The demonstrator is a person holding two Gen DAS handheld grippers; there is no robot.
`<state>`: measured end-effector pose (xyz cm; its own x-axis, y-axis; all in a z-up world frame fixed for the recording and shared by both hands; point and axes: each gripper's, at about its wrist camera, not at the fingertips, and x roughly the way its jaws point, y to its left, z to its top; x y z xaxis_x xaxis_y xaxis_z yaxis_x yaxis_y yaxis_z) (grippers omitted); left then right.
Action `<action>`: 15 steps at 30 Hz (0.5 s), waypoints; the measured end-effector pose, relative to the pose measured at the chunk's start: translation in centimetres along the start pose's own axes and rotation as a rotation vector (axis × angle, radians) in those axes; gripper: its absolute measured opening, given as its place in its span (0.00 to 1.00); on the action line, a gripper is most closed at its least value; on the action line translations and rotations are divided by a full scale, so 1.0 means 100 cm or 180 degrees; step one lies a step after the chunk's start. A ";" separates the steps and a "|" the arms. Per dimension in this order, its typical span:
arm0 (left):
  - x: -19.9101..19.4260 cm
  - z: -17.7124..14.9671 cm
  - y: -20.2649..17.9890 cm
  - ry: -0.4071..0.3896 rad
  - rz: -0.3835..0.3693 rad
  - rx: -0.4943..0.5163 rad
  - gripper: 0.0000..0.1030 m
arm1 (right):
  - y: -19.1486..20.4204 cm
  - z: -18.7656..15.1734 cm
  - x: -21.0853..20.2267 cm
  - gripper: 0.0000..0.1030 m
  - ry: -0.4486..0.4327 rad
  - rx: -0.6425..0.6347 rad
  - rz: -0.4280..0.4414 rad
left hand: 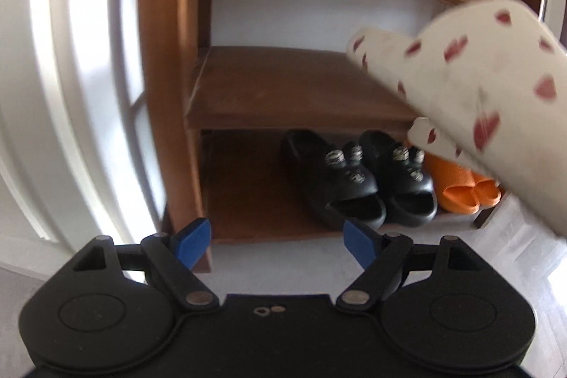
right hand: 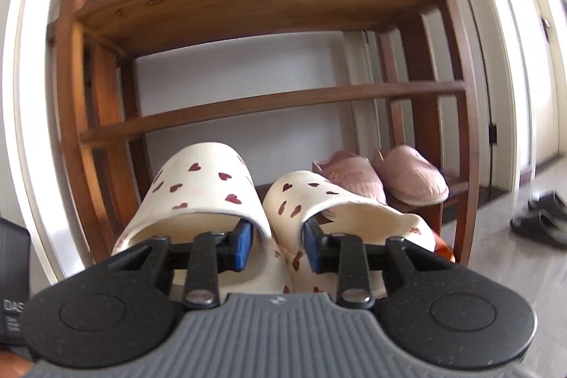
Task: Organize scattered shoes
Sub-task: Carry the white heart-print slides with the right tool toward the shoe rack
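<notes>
Two heart-print slippers point(right hand: 248, 201) held together by the right tool point(right hand: 274, 245) before the wooden shoe rack point(right hand: 269, 6).
Black sandals point(left hand: 358, 179) and orange slides point(left hand: 464, 186) fill its bottom shelf; pink slippers point(right hand: 382, 178) sit nearby; left tool point(left hand: 276, 245) gapes wide, holding nothing.

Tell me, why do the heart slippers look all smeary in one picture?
Left wrist view: the heart slippers are close and motion-blurred, and the rack bends from the fisheye lens. Right wrist view: they look sharper, pinched by the right hand-held gripper.
</notes>
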<state>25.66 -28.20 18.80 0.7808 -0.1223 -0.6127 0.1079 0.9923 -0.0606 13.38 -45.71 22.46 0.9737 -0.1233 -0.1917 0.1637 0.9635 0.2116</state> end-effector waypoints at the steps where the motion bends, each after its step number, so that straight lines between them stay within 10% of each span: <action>1: -0.001 -0.001 0.000 -0.0023 -0.0001 0.0004 0.81 | -0.002 0.001 -0.006 0.32 -0.0033 -0.0067 -0.0020; 8: 0.005 0.000 -0.008 0.0019 -0.0069 -0.0029 0.82 | 0.003 0.018 -0.010 0.32 -0.0261 -0.0278 0.0002; 15: 0.014 0.004 -0.003 0.0034 0.0090 -0.0061 0.83 | 0.014 0.019 0.111 0.33 -0.0088 -0.0149 0.0263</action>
<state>26.97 -28.71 18.33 0.7767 -0.0940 -0.6229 0.0738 0.9956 -0.0582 24.72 -46.19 22.43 0.9877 -0.0489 -0.1488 0.0757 0.9807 0.1803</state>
